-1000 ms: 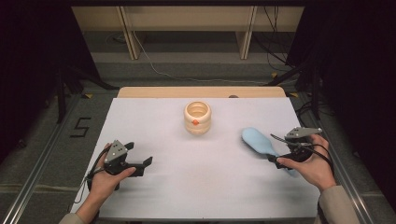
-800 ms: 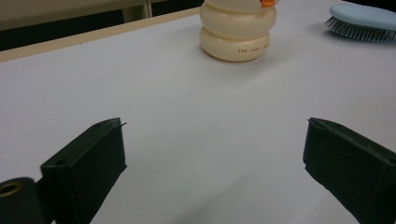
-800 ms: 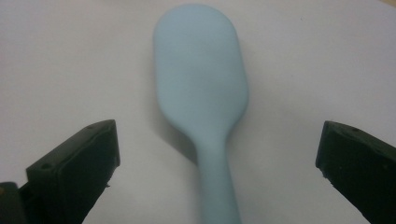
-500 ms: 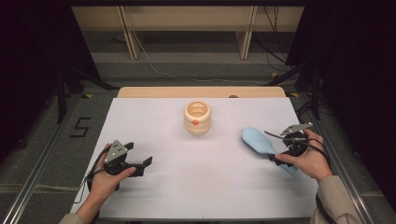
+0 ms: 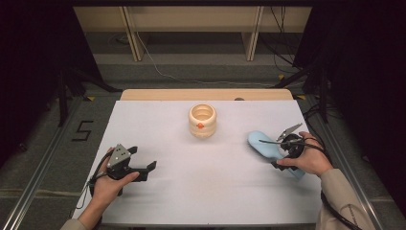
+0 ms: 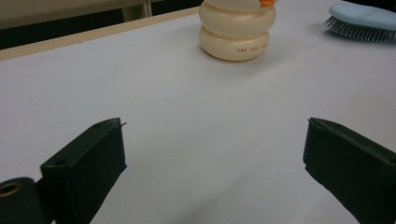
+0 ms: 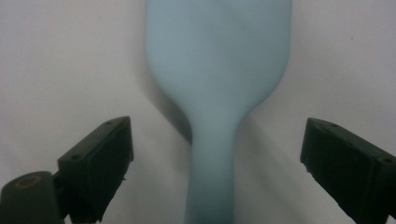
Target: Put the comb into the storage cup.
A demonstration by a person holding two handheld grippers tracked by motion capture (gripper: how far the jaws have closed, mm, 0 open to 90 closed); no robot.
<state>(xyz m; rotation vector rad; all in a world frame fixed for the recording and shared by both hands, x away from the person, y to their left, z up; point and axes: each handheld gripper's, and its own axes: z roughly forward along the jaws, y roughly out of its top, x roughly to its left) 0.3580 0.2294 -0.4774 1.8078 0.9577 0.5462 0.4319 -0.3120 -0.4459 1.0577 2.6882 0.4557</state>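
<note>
right gripper view: gripper [image 7: 215, 163] wide, astride hairbrush [image 7: 217, 88]

A cream ringed jar [image 6: 237, 29] on the white counter [image 6: 196, 140] carries small dark print along its lower ring, legible as "THE JUST" before it curves away. A large numeral "5" [image 5: 82, 130] marks the floor left of the counter.

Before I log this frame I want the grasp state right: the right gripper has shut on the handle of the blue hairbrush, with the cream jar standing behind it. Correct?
Not quite. The right gripper is open: in the right gripper view its jaws stand wide on either side of the blue hairbrush handle, touching nothing. The cream jar does stand farther back on the table.
</note>
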